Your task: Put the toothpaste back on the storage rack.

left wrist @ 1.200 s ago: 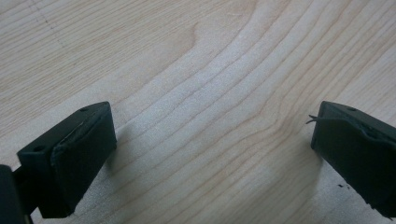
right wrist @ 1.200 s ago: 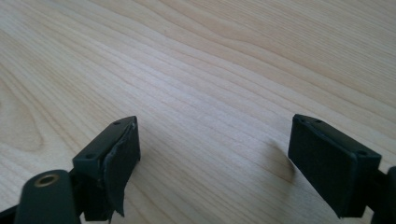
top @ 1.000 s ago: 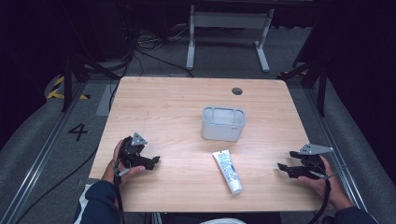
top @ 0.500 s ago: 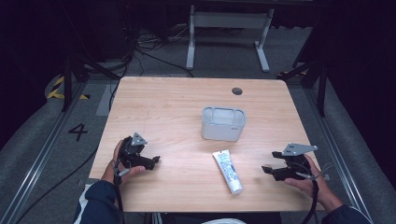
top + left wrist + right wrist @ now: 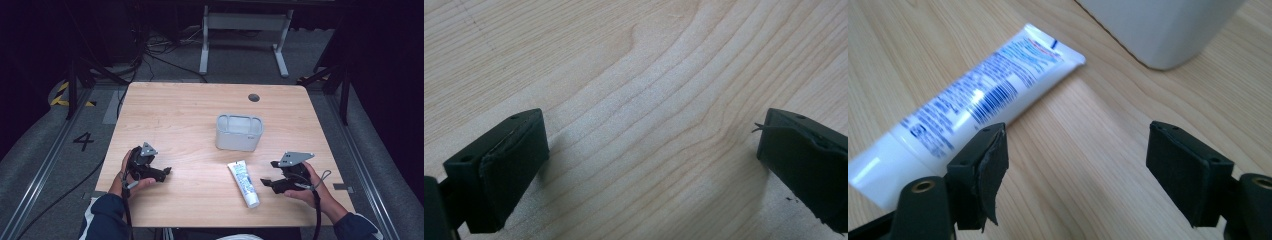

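Toothpaste tube [image 5: 244,183] flat on bench [image 5: 180,115], just left of right tongs [image 5: 267,183], jaws wide, nothing btwn; tube beside left jaw. Left tongs [image 5: 164,172] open, empty, well apart. Grey bin [image 5: 239,132] behind tube.

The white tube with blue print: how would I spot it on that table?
Start at the light wooden table, then find the pale grey open-topped container near its middle. Just nearer the person lies the white tube with blue print, flat, the only printed thing there.
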Demonstrator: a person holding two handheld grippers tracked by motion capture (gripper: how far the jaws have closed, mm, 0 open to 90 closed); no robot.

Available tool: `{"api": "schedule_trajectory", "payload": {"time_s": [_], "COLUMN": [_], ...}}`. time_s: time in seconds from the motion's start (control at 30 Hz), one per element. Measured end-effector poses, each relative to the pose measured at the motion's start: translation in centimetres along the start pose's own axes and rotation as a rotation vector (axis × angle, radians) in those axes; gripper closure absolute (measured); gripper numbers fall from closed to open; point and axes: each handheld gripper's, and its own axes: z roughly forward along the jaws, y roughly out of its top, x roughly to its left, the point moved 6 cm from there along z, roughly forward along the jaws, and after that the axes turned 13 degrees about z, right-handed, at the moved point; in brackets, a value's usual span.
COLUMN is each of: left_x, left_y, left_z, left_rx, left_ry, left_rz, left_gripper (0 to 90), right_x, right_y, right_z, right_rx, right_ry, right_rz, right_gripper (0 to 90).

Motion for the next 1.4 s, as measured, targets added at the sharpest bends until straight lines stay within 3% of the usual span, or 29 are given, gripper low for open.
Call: {"api": "schedule_trajectory", "payload": {"time_s": [0.47,0.7,1.0,1.1,1.3,1.4], "left_x": [0.0,0.0,0.0,0.0,0.0,0.0], "left_y": [0.0,0.0,0.0,0.0,0.0,0.0], "left_z": [0.0,0.0,0.0,0.0,0.0,0.0], "left_rx": [0.0,0.0,0.004,0.004,0.004,0.004], "left_ry": [0.0,0.001,0.005,0.005,0.005,0.005], "left_rz": [-0.001,-0.004,-0.004,-0.005,-0.005,-0.004], "left_gripper": [0.5,0.5,0.5,0.5,0.6,0.6], "right_x": [3.1,3.7,4.7,4.7,4.4,4.5], "right_y": [1.9,2.5,2.2,2.2,2.0,2.1], "right_z": [2.6,3.8,5.8,6.3,7.1,7.3], "right_rx": [0.033,0.04,0.127,0.151,0.204,0.221], "right_ry": [0.008,0.022,0.023,0.009,-0.003,-0.004], "right_rz": [-0.062,-0.038,-0.036,-0.041,-0.004,-0.019], "right_gripper": [25.7,25.7,23.6,19.8,17.9,17.9]}}
